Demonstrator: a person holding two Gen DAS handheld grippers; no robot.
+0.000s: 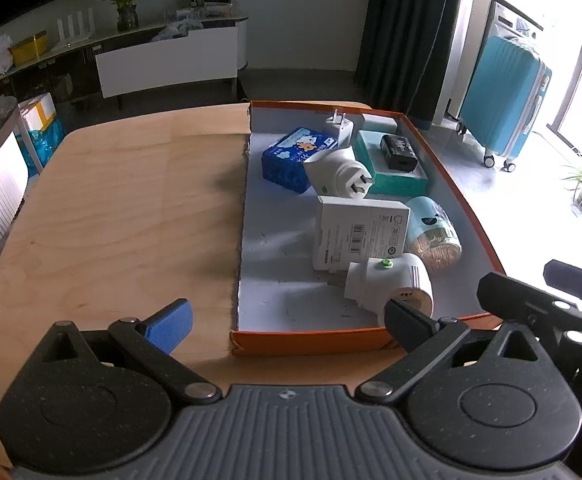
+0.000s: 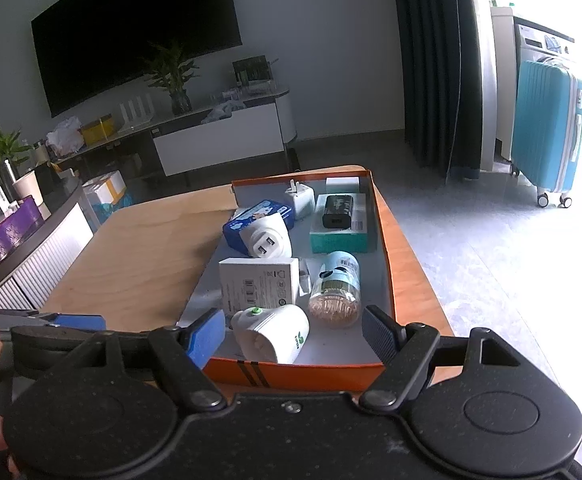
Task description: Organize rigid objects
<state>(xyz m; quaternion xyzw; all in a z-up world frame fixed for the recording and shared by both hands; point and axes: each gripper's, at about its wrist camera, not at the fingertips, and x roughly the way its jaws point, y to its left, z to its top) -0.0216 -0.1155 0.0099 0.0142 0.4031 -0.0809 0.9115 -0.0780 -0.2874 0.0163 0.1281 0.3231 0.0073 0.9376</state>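
An orange-rimmed box (image 1: 307,342) (image 2: 387,248) on the wooden table (image 1: 123,208) holds several objects: a blue tissue pack (image 1: 295,158), two white plug adapters (image 1: 337,178) (image 1: 391,286), a white carton (image 1: 361,234), a toothpick jar (image 1: 435,236), a teal box (image 1: 395,172) with a black charger (image 1: 399,152) on it, and a small white charger (image 1: 341,128). My left gripper (image 1: 289,320) is open and empty before the box's near edge. My right gripper (image 2: 293,336) is open and empty, its fingers either side of the nearest adapter (image 2: 271,332).
A TV cabinet (image 2: 219,140) with a plant stands behind the table. A turquoise suitcase (image 1: 503,96) stands on the floor to the right. A counter with a purple box (image 2: 7,232) is on the left. The right gripper shows at the right edge of the left wrist view (image 1: 539,300).
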